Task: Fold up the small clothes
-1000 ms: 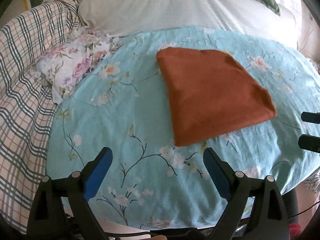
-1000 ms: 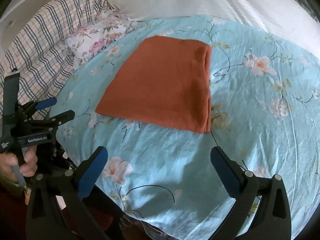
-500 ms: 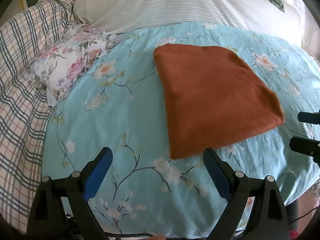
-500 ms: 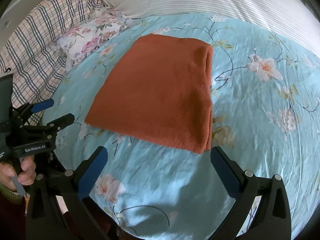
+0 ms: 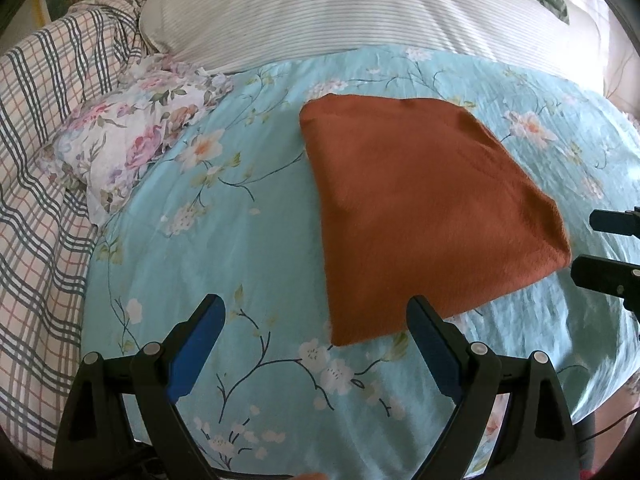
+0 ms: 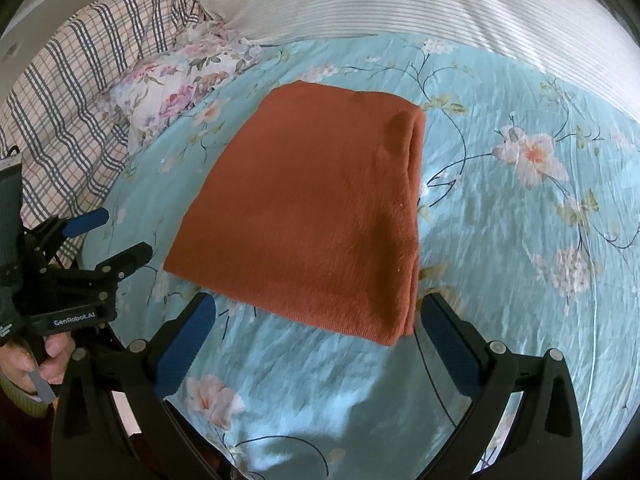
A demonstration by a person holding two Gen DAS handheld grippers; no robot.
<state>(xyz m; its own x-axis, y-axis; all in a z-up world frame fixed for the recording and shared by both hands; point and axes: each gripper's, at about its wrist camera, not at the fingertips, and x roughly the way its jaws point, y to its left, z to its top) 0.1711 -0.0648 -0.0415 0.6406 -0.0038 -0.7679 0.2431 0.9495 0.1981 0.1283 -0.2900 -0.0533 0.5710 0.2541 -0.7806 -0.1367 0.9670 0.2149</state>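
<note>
A rust-orange garment (image 5: 420, 208) lies folded flat on the light blue floral bedsheet (image 5: 224, 240); it also shows in the right wrist view (image 6: 316, 216), with stacked folded layers along its right edge. My left gripper (image 5: 316, 328) is open and empty, hovering just short of the garment's near left corner. My right gripper (image 6: 316, 324) is open and empty, its jaws straddling the garment's near edge from just above. The left gripper also shows at the left in the right wrist view (image 6: 120, 236), open.
A floral pillowcase (image 5: 136, 144) lies bunched at the sheet's far left. A plaid blanket (image 5: 36, 200) covers the left side. A white striped pillow (image 5: 340, 8) lies behind. The bed's near edge runs just below the grippers.
Both grippers have moved forward toward the garment, which now looms larger and nearer their jaws. Both stay open. The garment has not moved.
</note>
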